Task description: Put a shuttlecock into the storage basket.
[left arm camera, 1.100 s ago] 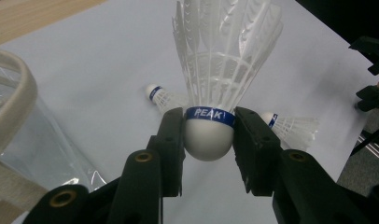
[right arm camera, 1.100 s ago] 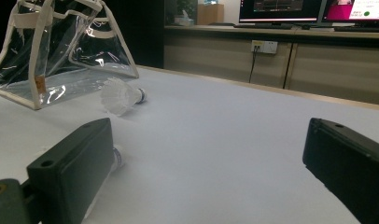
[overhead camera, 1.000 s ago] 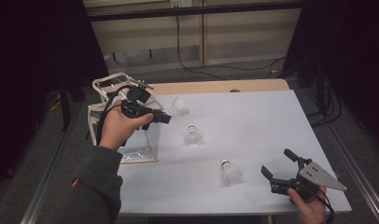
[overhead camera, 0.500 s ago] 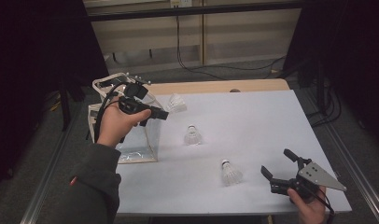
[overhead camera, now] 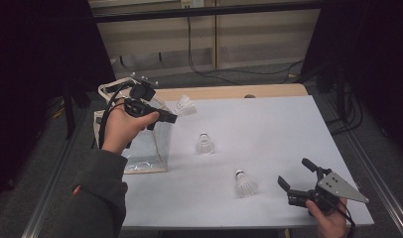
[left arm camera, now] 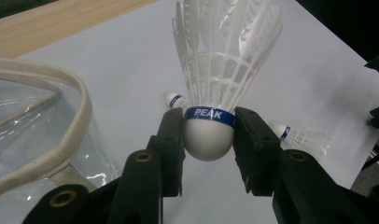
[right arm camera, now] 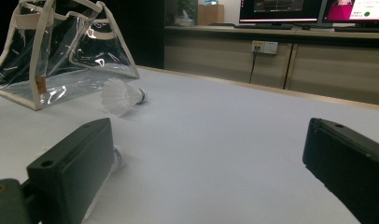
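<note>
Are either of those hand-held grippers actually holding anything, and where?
The left hand-held gripper clamps a shuttlecock by its round white cork base. The right hand-held gripper holds nothing.

left tool (overhead camera: 170, 118) lifted a little higher over the clear bag (overhead camera: 140, 148); the shuttlecock (overhead camera: 185, 105) it pinches went up with it

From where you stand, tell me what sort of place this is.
Probably a lab or office set up for recording: a white-covered wooden table on a grey floor, lit computer monitors on a long counter, and a wall socket with trailing cables.
</note>
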